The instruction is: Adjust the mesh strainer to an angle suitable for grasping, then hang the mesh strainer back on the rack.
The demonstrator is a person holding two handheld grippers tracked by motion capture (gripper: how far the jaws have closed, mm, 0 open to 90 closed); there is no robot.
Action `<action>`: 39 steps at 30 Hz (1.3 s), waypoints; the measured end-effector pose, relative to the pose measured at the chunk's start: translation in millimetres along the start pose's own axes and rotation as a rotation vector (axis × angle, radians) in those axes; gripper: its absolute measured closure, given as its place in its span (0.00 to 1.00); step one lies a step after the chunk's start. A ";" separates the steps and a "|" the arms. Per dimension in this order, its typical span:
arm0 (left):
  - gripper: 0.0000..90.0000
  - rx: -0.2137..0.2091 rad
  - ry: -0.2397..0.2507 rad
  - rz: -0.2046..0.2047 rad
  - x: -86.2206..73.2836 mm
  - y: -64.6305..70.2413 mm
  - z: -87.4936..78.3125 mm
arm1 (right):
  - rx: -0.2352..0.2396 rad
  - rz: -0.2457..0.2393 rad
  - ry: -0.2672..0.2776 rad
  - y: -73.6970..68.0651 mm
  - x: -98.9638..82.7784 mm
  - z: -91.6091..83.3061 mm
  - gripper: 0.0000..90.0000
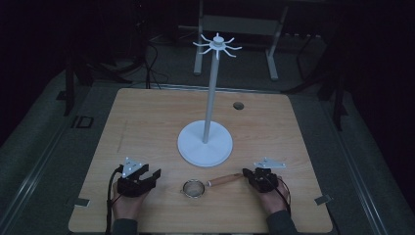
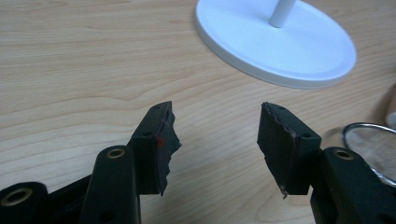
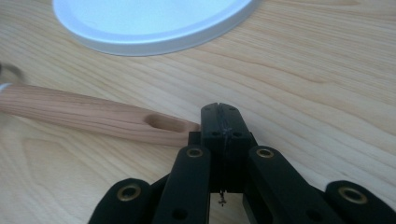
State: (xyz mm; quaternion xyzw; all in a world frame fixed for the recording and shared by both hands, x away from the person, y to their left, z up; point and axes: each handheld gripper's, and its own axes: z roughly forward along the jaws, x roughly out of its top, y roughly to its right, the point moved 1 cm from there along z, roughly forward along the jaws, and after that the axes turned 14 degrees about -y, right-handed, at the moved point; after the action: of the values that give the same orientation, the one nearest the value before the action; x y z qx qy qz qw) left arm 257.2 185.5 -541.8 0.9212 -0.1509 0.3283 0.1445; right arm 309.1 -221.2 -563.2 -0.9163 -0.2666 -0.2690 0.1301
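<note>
Low in the middle of the high view, on the pale wooden table, lay a small round metal-mesh strainer with a wooden handle, its bowl toward the left and its handle running up and to the right, just in front of the white hook stand with a round flat base and tall pole. The right gripper sat at the far tip of that handle; in the right gripper view its black jaws were pressed together with nothing between them, and the handle's slotted end lay just beside them on the left, touching or nearly so, I could not tell which. The left gripper rested at the lower left of the high view, apart from the strainer, jaws spread wide and empty; its own view showed the strainer's metal rim at the right edge. To my eye the step was taking hold of the handle, likely to hang it by its slot on the stand's hooks. Doing it well would mean parting the right jaws first, straddling the handle a little back from the slot so the hole stays free, and closing squarely across the wood so it cannot roll.
</note>
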 end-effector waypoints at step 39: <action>0.51 -0.055 -0.014 0.134 25.9 32.0 2.1 | -0.063 -0.031 0.041 -4.8 17.7 -4.2 0.63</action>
State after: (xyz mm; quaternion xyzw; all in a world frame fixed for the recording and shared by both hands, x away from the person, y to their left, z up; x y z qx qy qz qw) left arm 265.6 150.8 -521.3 0.9070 -0.2222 0.3266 0.1462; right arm 317.2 -211.4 -549.4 -0.9100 -0.2695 -0.2981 0.1022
